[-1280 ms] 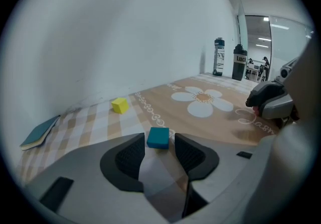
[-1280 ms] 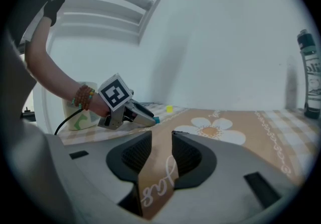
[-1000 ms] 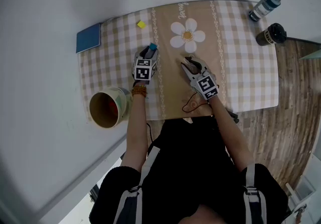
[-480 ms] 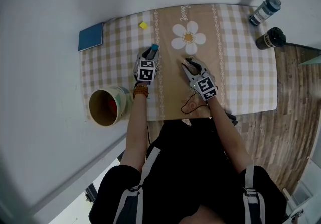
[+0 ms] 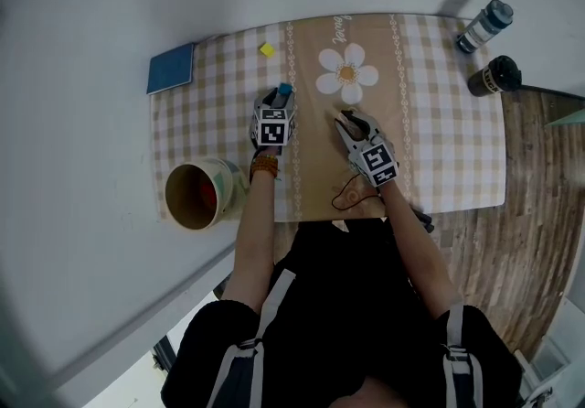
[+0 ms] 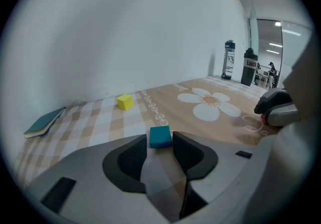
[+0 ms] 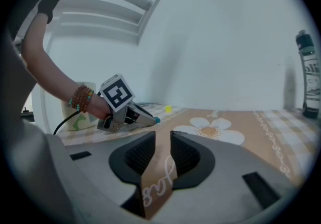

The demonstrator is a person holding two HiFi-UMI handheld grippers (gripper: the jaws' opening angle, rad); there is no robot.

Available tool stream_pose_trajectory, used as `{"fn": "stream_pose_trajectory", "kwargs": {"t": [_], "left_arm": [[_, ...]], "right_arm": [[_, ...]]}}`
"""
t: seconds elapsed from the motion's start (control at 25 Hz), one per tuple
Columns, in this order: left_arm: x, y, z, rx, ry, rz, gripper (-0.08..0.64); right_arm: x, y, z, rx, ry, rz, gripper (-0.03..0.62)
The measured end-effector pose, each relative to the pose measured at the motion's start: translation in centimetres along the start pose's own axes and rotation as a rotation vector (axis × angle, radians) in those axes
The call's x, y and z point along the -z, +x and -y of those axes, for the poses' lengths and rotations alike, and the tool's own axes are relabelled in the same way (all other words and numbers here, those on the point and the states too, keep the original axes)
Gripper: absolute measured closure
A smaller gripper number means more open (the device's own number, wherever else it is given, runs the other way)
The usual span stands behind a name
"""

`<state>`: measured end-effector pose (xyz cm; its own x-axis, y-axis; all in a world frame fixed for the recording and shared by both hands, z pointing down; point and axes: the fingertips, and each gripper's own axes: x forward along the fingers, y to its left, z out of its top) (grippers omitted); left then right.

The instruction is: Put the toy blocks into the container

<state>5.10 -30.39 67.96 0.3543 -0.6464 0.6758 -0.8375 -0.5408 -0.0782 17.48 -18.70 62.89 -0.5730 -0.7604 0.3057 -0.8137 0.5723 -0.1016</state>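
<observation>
A blue block lies on the checked cloth right at the tips of my left gripper. Its jaws have just been opening and stand open on either side of the block. A yellow block sits farther off, near the wall. The container is a beige cup with a red inside, at the table's near left corner. My right gripper rests low over the brown strip; its jaws have just been closing to a narrow gap with nothing between them.
A blue booklet lies at the far left. Two bottles stand at the far right corner. A white daisy print marks the cloth ahead of the right gripper. A thin cable loops near the front edge.
Both hands have stayed where they were, and the blue block is still at the left gripper's tips. Only the head view has shifted slightly.
</observation>
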Motion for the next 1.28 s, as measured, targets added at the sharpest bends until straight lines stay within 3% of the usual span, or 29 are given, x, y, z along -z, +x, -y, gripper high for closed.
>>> {"fn": "stream_pose_trajectory", "kwargs": {"t": [0.12,0.4,0.56,0.88,1.08,1.28], "left_arm": [[-0.2,-0.1,0.3,-0.009,0.022,0.022,0.413],[-0.6,-1.6,-0.5,-0.009,-0.110,0.054,0.419],[-0.5,-4.1,0.8,0.015,-0.089,0.096,0.419],[1.3,-13.5,1.9,0.030,-0.147,0.223,0.419],[0.4,-21.7,5.4,0.071,-0.087,0.316,0.417],[0.5,-30.2,4.0,0.008,-0.152,0.373,0.416]], "right_arm": [[0.3,-0.1,0.2,0.006,-0.002,-0.004,0.521],[0.2,0.0,0.1,0.005,-0.003,-0.002,0.526],[0.0,-0.2,0.3,0.011,-0.001,0.003,0.526],[0.3,0.2,0.1,0.014,-0.003,-0.005,0.533],[0.5,0.0,0.0,0.029,-0.001,-0.012,0.532],[0.6,0.2,-0.2,0.014,-0.014,-0.029,0.532]]}}
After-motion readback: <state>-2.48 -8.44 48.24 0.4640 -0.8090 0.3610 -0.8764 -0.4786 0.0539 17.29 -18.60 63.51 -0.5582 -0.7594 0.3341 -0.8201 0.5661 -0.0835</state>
